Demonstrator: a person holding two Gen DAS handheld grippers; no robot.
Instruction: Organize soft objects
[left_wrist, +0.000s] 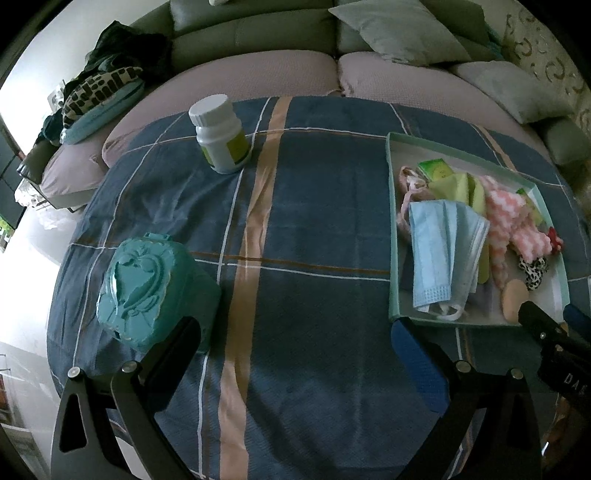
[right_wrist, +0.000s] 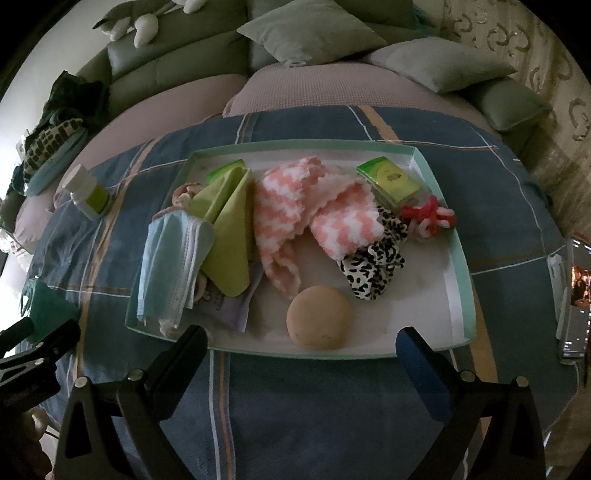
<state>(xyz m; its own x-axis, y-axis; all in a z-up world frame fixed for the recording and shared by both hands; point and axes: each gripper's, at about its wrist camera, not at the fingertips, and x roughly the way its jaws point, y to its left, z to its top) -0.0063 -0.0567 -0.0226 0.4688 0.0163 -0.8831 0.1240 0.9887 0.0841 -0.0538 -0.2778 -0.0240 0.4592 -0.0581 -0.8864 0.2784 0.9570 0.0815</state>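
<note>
A mint-rimmed white tray (right_wrist: 456, 266) holds soft things: a blue face mask (right_wrist: 170, 266), a green folded cloth (right_wrist: 229, 236), pink-and-white fuzzy socks (right_wrist: 295, 206), a leopard scrunchie (right_wrist: 373, 269), a tan sponge puff (right_wrist: 319, 317), a red yarn tie (right_wrist: 428, 218) and green tissue packs (right_wrist: 391, 181). My right gripper (right_wrist: 301, 345) is open and empty just before the tray's near rim. My left gripper (left_wrist: 295, 334) is open and empty over the blue plaid cloth (left_wrist: 303, 229), left of the tray (left_wrist: 391, 229). The mask (left_wrist: 443, 251) shows there too.
A teal embossed box (left_wrist: 147, 284) stands by my left finger. A white pill bottle (left_wrist: 221, 133) stands at the table's far side. A sofa with cushions (right_wrist: 314, 29) lies behind. A phone (right_wrist: 576, 299) lies at the right edge.
</note>
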